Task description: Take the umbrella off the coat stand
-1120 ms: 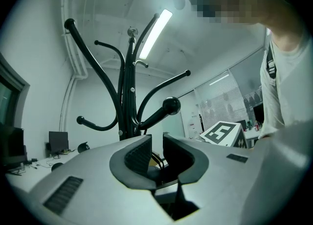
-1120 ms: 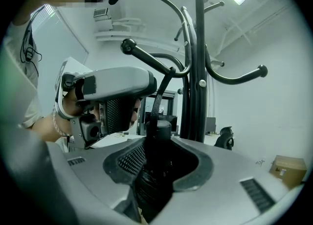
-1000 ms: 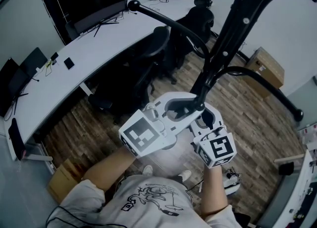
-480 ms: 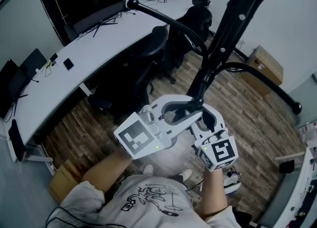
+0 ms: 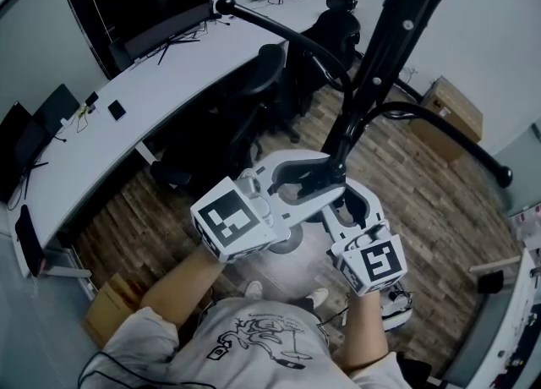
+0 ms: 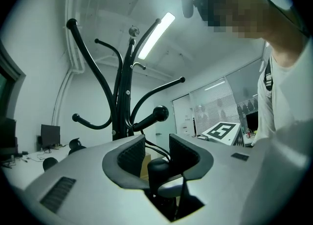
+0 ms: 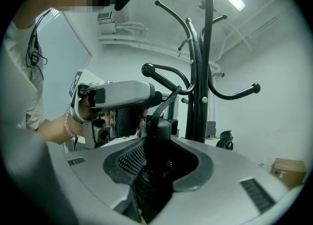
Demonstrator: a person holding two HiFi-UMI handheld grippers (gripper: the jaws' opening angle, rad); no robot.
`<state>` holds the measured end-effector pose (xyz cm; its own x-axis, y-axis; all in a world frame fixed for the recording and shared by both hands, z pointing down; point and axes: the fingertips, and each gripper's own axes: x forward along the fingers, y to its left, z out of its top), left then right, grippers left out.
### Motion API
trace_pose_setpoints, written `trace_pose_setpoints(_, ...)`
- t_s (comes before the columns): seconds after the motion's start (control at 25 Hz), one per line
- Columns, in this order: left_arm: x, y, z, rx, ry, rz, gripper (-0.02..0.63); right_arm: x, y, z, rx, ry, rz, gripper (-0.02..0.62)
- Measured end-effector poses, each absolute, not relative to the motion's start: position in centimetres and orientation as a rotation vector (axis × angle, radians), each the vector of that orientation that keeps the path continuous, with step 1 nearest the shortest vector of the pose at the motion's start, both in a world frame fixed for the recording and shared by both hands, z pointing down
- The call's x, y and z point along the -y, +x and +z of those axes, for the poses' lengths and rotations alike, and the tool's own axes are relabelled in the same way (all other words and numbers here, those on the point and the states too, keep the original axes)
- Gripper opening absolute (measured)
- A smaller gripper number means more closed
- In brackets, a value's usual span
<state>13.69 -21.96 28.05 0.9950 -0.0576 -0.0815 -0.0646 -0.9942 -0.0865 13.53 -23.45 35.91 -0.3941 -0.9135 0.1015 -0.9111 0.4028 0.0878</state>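
The black coat stand [image 5: 372, 74] rises just ahead of me, its curved arms spreading overhead. My right gripper [image 7: 161, 150] is shut on the black handle of the folded umbrella [image 7: 156, 143]. The umbrella's strap [image 7: 165, 105] runs up to a knobbed hook arm [image 7: 164, 75]. My left gripper [image 6: 156, 153] is beside it, and its jaws have just been opening. They stand apart, with the umbrella's handle end [image 6: 159, 170] low between them, untouched by the pads. In the head view both grippers, left [image 5: 311, 178] and right [image 5: 351, 203], meet at the stand's lower arm, and the umbrella is hidden under them.
A long white desk [image 5: 169, 83] with monitors and black office chairs [image 5: 254, 100] runs along the left. A cardboard box [image 5: 452, 112] sits behind the stand, another [image 5: 110, 311] by my left leg. The stand's arms [image 5: 448, 129] reach out to the right, over wood flooring.
The left gripper's jaws have spread wider, away from the umbrella's handle, and its marker cube has shifted slightly left. The right gripper keeps its hold and has barely moved.
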Motion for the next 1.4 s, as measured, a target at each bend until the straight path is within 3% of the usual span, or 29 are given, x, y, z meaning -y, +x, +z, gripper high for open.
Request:
trace_pose_setpoints(0.16, 22.1, 13.8, 28.3, -0.133, -3.112, 0.071, 0.187, 23.1, 13.4, 35.4, 2.517, 1.646, -0.047, 0.156)
trace_pose_setpoints(1.4, 17.7, 11.5, 26.2, -0.017, -3.145, 0.173, 0.186, 18.2, 10.0, 31.8, 2.535, 1.669, -0.174, 0.156)
